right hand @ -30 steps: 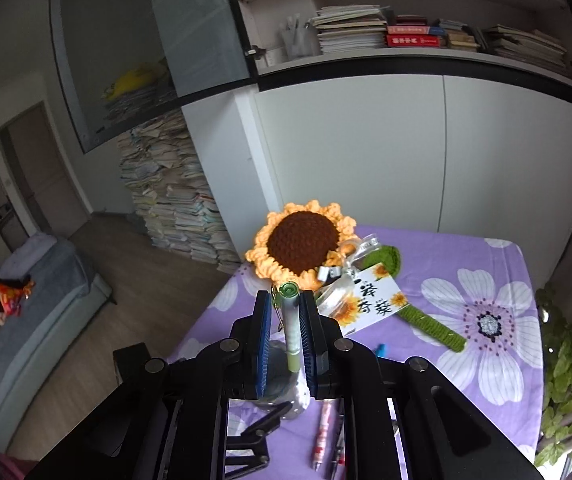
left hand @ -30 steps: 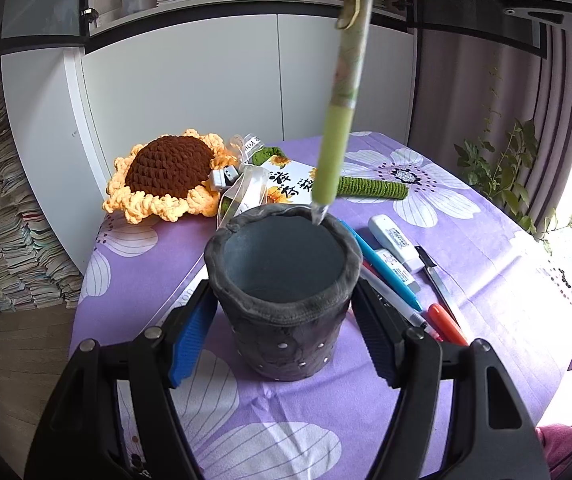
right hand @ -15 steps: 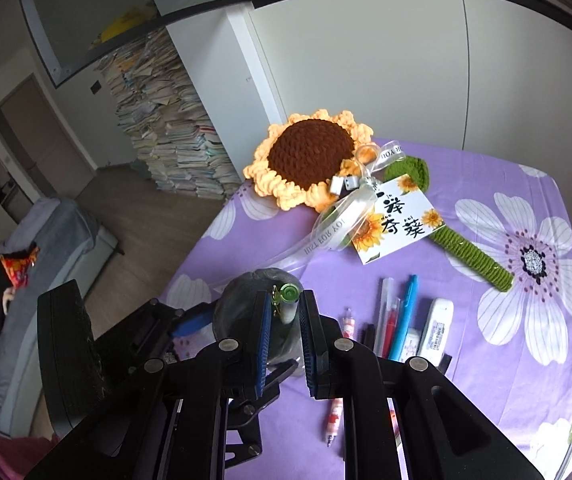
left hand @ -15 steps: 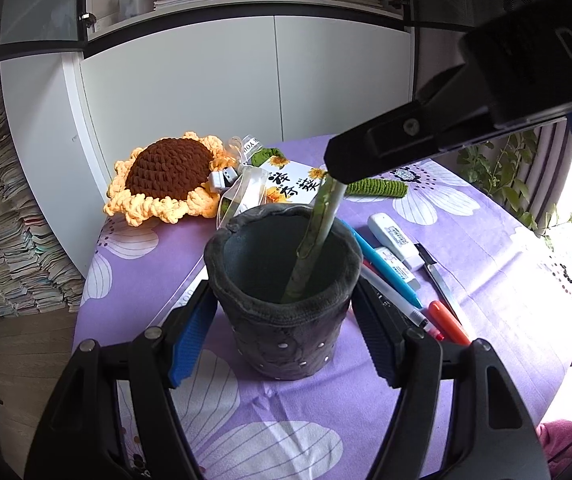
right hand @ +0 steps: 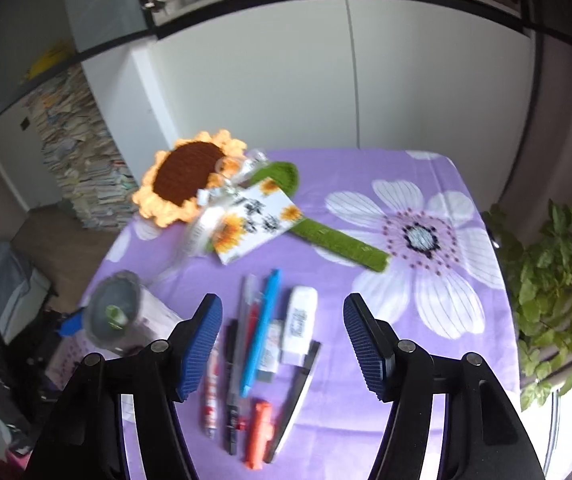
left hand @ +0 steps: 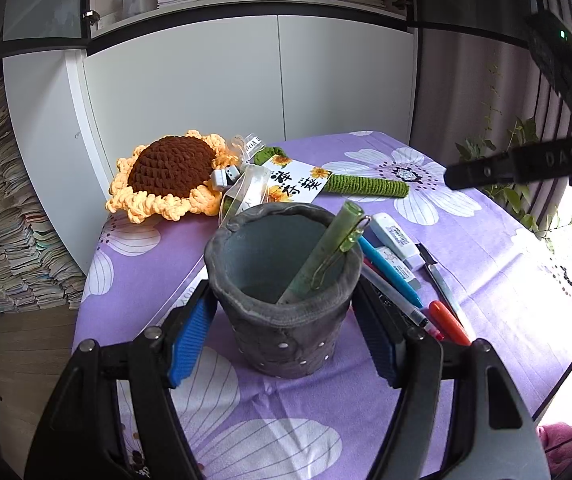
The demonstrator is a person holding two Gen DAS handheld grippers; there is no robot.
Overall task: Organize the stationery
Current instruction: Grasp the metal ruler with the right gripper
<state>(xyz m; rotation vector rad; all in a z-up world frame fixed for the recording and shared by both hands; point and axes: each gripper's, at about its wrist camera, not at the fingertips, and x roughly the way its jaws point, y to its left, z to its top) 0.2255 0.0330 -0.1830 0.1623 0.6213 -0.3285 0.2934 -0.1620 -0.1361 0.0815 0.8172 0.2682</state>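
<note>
A grey felt pen holder (left hand: 282, 320) stands on the purple flowered tablecloth (left hand: 286, 432). My left gripper (left hand: 282, 300) is shut on it, one blue pad on each side. A green pen (left hand: 326, 252) leans inside against the right rim, clip end up. My right gripper (right hand: 282, 308) hangs over a row of loose stationery with its jaws opening and nothing between them. Under it lie a blue pen (right hand: 260, 332), a white correction tape (right hand: 300, 320), an orange marker (right hand: 258, 436) and a red patterned pen (right hand: 210, 392). The holder (right hand: 116, 312) sits to its left.
A crocheted sunflower (left hand: 170, 176) with a green stem (left hand: 366, 186) and a white card (left hand: 298, 180) lies at the table's far side. A leafy plant (right hand: 558, 280) stands beyond the right edge. Paper stacks (left hand: 6, 220) and a white cupboard (left hand: 246, 92) are behind.
The right gripper lowered the green pen into the holder, let it go and swung right over the loose pens, jaws now apart. The left gripper and holder stayed put.
</note>
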